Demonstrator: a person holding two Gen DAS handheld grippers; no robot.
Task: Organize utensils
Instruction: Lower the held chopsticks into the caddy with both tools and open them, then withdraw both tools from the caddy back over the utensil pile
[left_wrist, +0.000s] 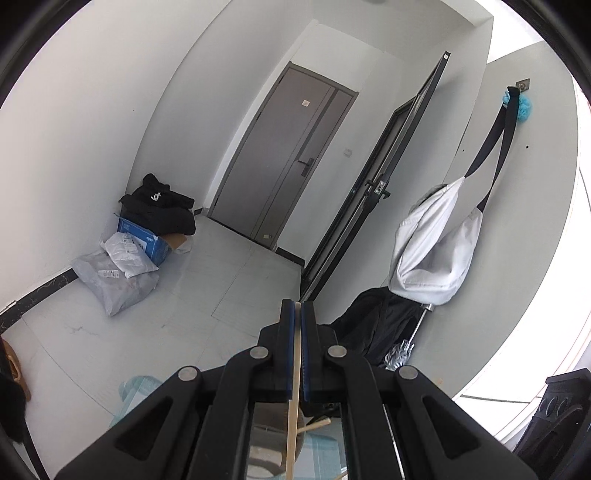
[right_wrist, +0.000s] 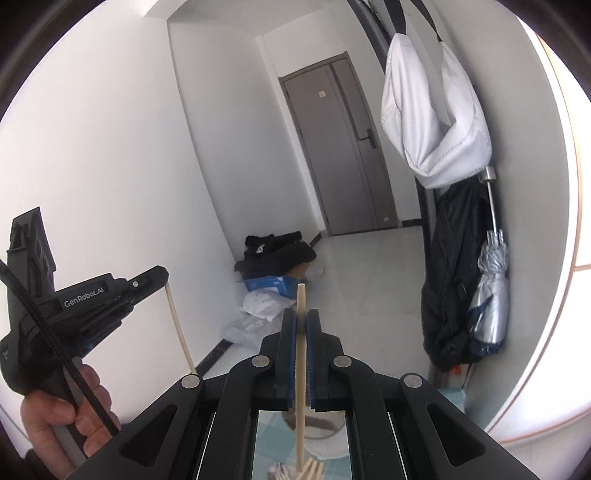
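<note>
Each chopstick (right_wrist: 301, 354), a thin, stiff, light and probably slippery pale stick, is pinched mid-shaft and held aloft, one in the closed right gripper (right_wrist: 301, 332), the other (left_wrist: 294, 398) in the closed left gripper (left_wrist: 298, 317); gripping nearer the thick end should steady them.

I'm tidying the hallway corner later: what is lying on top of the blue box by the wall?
Black clothing is heaped on the blue box, covering most of its top. White plastic parcels lean against its front. The box's contents cannot be seen.

Home entryway, grey front door (left_wrist: 284, 155), bag (left_wrist: 432, 247) on wall hook, umbrella (right_wrist: 491, 288)
</note>
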